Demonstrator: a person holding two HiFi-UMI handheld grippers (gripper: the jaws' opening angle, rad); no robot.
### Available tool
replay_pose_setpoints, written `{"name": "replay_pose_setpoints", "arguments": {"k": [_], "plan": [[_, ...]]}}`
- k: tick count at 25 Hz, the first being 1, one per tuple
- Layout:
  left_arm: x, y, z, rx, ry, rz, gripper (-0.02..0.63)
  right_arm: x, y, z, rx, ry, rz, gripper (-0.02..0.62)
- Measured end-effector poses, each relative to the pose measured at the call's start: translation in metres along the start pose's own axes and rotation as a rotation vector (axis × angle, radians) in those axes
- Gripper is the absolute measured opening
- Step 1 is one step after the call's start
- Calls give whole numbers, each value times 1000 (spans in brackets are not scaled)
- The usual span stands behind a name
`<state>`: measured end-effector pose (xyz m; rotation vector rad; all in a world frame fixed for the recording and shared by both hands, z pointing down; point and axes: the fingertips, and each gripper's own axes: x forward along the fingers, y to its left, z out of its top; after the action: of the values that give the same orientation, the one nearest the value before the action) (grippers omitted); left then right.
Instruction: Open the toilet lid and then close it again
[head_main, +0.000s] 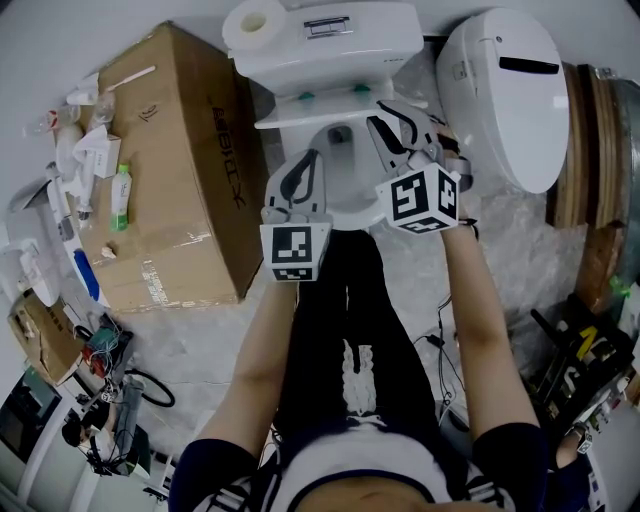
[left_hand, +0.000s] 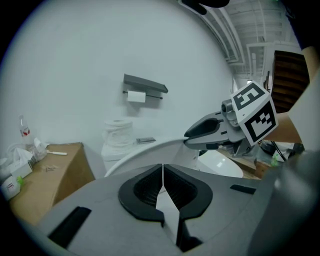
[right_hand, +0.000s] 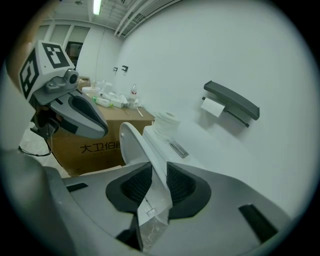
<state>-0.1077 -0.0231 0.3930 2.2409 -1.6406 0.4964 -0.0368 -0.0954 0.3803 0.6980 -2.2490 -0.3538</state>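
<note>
Your right tongs (right_hand: 159, 175) are clamped on the lid (right_hand: 134, 142): its thin side edge fills the gap btw the pads, both pads on it. Your left tongs (left_hand: 163, 172) are pinched together w/ nothing in them. They're near the lid but not touching it, farther out from the tank (head_main: 370, 50) than the right tongs.

The lid is raised, standing near upright just in front of the tank, rounded free end up.

Handling, as I judge it:
- **Material:** stiff moulded plastic, light enough for one pair of tongs, w/ no give, so the pads won't bite in.
- **Grip:** it's glossy, so prob slippery. A scrap of clear film by the pads may make that worse.
- **Where to hold:** it should swing only about a hinge down at the tank. Hold the side edge well up from the tank end, pads flat on both faces.
- **Moving it:** follow the arc, don't pull straight.
- **Risk:** let go early & it'll likely drop, slam, maybe crack.

Looks: plain white, smooth, a thin rounded plate, edge-on from the right gripper view. In the head view its underside faces you w/ two small green bumpers (head_main: 305, 97). A paper roll (head_main: 250, 25) sits on the tank's left end.
</note>
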Motion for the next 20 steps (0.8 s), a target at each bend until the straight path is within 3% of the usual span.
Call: {"name": "replay_pose_setpoints", "arguments": {"k": [5, 14, 17, 20], "plan": [[-6, -6, -3, 27, 11, 7, 6, -9, 12, -5, 0, 12, 18, 84], [-14, -13, -22, 264, 85, 61, 13, -20, 29, -12, 17, 15, 13, 84], [-14, -15, -20, 325, 92, 74, 71, -24, 33, -15, 19, 15, 18, 84], [-14, -17, -17, 401, 97, 86, 78, -27, 38, -16, 18, 12, 17, 84]]}}
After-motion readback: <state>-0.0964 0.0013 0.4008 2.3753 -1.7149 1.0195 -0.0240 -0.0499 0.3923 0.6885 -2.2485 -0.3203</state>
